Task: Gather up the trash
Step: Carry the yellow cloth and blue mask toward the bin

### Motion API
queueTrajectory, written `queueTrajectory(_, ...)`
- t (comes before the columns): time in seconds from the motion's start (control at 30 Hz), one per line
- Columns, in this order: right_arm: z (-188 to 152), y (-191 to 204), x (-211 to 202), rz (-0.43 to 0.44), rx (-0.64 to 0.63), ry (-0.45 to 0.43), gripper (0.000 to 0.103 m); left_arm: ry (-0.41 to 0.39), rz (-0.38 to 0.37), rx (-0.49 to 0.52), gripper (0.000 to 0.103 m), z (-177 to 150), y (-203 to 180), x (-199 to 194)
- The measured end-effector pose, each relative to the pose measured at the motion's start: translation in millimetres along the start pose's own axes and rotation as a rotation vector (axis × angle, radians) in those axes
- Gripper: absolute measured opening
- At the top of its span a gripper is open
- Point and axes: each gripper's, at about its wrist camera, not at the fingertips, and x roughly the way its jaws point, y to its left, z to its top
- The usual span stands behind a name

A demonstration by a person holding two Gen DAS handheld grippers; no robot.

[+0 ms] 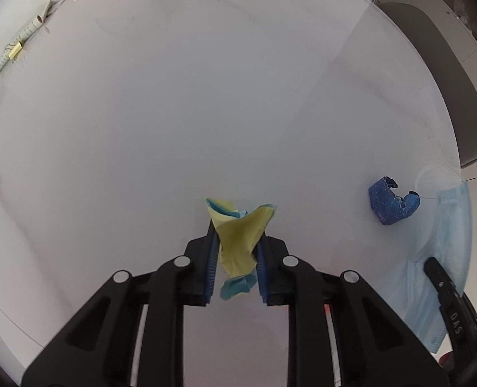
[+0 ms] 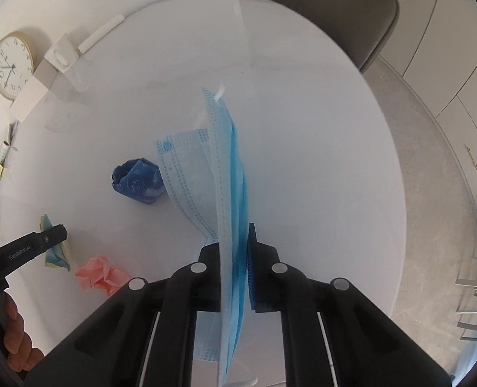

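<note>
Both tools full: our left tool (image 1: 235,251) pinches the yellow-blue scrap (image 1: 238,235), right tool (image 2: 233,258) clamps the mask (image 2: 228,177); the dark blue wad (image 2: 137,182) lies between them, just left of the mask.

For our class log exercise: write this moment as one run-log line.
left claw: shut on yellow-blue paper scrap | right claw: shut on face mask | on table: dark blue wrapper, pink paper wad

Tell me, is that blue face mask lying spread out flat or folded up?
Folded. The face mask is pinched edge-on in the right gripper, its pleated layers doubled together, one flap hanging off to the left.
</note>
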Motion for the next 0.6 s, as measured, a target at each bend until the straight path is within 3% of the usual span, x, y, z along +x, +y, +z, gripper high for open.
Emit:
queueTrajectory(0.3,-12,-18,-70,0.040,-0.008,-0.119,0.009,-0.112,0.011,0.032,0.020,-20,-2,-57)
queueTrajectory(0.43,-39,-18,-107,0.063,-0.057,-0.158,0.009,-0.145,0.010,0.060,0.020,-38,-12,-92)
queueTrajectory(0.6,-93,-25,-153,0.110,-0.123,-0.181,0.009,-0.155,-0.012,0.141,0.021,-93,-18,-132)
